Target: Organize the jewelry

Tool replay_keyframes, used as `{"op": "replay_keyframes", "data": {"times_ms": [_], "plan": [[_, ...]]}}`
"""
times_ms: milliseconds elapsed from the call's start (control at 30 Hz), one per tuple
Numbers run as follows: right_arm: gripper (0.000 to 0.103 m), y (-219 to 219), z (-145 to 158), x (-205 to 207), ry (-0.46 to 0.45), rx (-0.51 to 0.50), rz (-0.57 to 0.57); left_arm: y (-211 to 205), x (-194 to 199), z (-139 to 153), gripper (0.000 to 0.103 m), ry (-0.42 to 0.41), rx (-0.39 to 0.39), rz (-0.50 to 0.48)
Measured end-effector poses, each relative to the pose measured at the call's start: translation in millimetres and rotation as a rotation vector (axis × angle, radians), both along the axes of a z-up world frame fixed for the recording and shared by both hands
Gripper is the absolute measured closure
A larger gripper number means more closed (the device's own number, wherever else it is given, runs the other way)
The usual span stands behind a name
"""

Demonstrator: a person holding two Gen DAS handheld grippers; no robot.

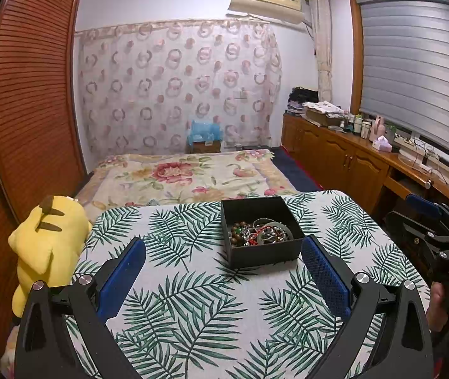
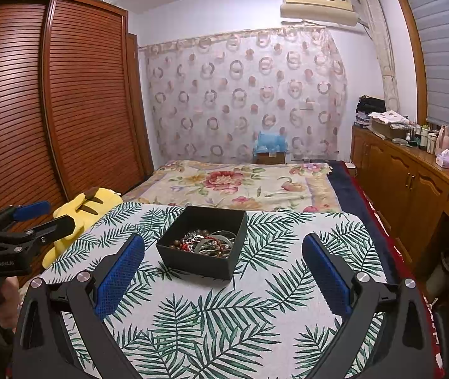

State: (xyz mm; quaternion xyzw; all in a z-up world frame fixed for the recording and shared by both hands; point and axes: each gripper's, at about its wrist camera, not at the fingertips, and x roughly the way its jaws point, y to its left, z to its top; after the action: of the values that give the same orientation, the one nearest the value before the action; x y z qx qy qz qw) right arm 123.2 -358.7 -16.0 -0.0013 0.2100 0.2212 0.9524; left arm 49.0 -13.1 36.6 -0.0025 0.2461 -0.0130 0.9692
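All the jewelry I can see, a tangle of beaded bracelets, bangles and chains (image 1: 260, 233), lies heaped inside the open square black box (image 1: 282, 254) on my palm-leaf-print table (image 1: 192, 309). No piece shows on the cloth. My left tongs (image 1: 223, 276) and right tongs (image 2: 223, 271) both gape wide and hold nothing. Gathered after sorting, or waiting to be sorted out: this heap fits either

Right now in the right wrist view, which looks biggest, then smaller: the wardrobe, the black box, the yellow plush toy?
1. wardrobe
2. black box
3. yellow plush toy, partly hidden behind the table, so its rank is unsure.
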Motion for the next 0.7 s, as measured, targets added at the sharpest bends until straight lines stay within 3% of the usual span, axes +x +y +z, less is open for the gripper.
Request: {"op": "replay_keyframes", "data": {"times_ms": [700], "plan": [[0.002,-0.1,0.1,-1.9,0.000,0.002,0.001,-0.3,-2.1,0.2,0.008,-0.003,-0.001,0.002]]}}
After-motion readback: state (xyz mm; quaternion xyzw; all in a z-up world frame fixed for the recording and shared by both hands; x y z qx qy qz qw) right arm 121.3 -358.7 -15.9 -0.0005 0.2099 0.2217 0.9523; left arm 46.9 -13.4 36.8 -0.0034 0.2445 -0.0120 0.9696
